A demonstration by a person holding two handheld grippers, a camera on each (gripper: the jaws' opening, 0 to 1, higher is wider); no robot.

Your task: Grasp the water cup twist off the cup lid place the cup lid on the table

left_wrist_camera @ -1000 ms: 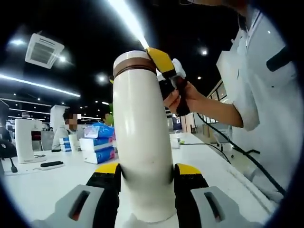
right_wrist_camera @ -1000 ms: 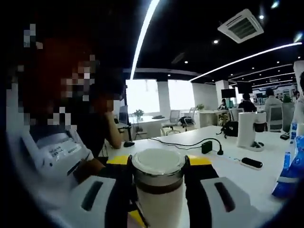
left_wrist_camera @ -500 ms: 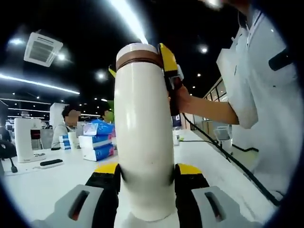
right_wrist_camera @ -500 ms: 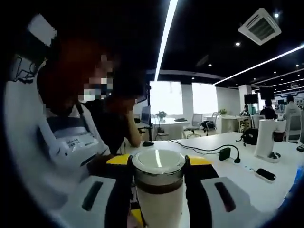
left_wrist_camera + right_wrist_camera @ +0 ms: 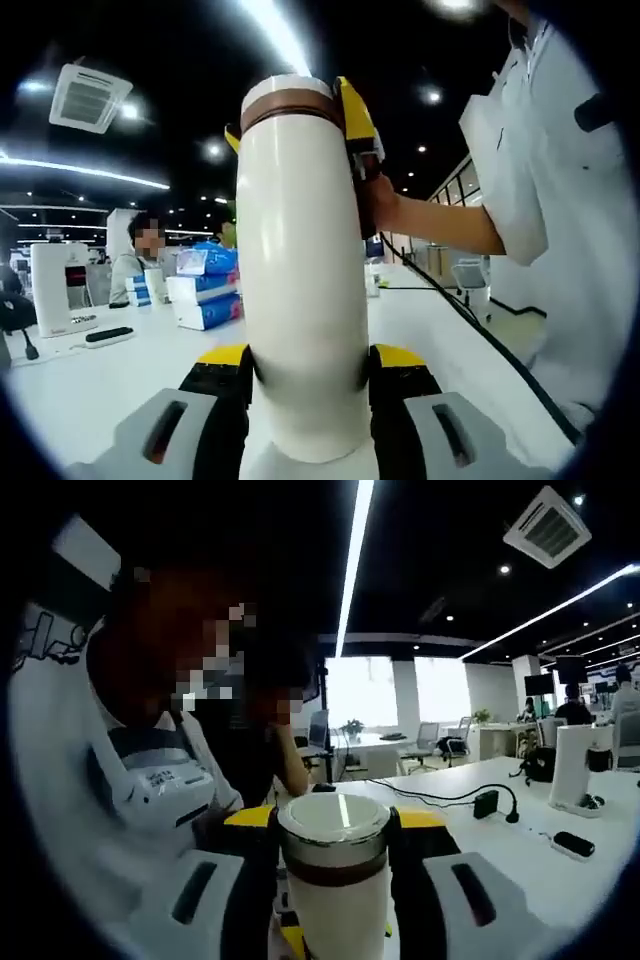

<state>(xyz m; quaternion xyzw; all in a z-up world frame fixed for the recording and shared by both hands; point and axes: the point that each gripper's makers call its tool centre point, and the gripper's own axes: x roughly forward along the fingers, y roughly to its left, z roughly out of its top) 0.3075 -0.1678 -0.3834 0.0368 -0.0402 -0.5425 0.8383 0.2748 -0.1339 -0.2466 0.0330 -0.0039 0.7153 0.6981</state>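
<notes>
A tall cream water cup (image 5: pixel 300 280) with a brown band under its white lid (image 5: pixel 288 92) stands upright between my left gripper's (image 5: pixel 308 375) jaws, which are shut on its lower body. In the left gripper view the right gripper's yellow-tipped jaws (image 5: pixel 352 118) clamp the lid from the far side, held by a person's hand (image 5: pixel 385 205). In the right gripper view the lid (image 5: pixel 334 820) and its brown band (image 5: pixel 336 872) sit between my right gripper's (image 5: pixel 334 825) black and yellow jaws, shut on it. The cup's body continues below.
A white table (image 5: pixel 90 385) spreads to the left with blue tissue packs (image 5: pixel 205 290), a white appliance (image 5: pixel 50 288) and a seated person behind. The right gripper view has the table (image 5: pixel 510 855), a black cable (image 5: pixel 440 798), an adapter (image 5: pixel 487 803) and a person in white close on the left.
The right gripper has turned on the lid: its yellow jaw swung from the lid's front-right to its side. The right gripper view's background shifted with that turn. The left gripper kept hold of the cup.
</notes>
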